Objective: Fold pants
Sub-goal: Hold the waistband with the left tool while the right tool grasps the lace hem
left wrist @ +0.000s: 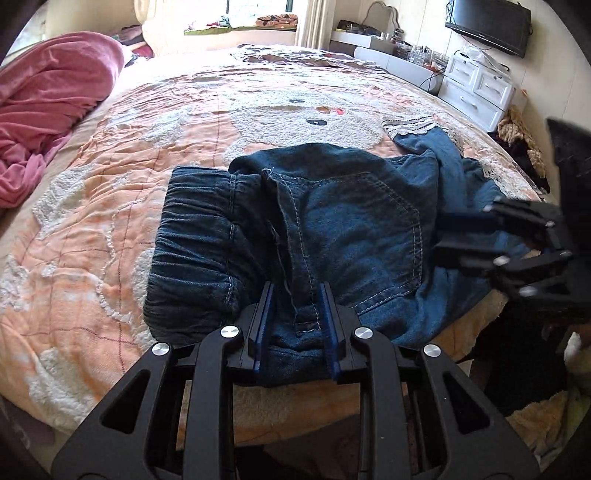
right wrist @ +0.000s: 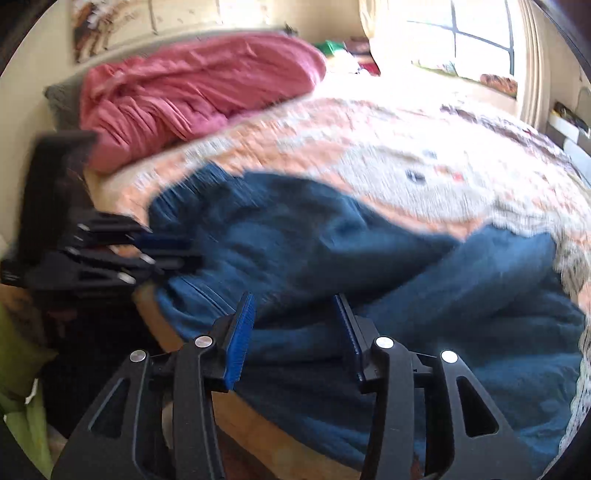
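Note:
Dark blue denim pants [left wrist: 332, 236] lie crumpled near the front edge of the bed, elastic waistband to the left, legs with white lace hems [left wrist: 413, 125] to the right. My left gripper [left wrist: 295, 291] is part closed around a bunched fold at the pants' front edge. My right gripper [left wrist: 443, 236] reaches in from the right over the pants, jaws apart. In the blurred right wrist view, the right gripper [right wrist: 295, 306] is open above the pants [right wrist: 369, 258], with the left gripper [right wrist: 184, 251] at the left edge of them.
The bed has an orange and white quilt [left wrist: 184, 122]. A pink blanket [left wrist: 48, 96] is heaped at the left. White drawers [left wrist: 476, 88] and a wall television [left wrist: 491, 22] stand at the far right. The bed's front edge [left wrist: 295, 413] runs just under my left gripper.

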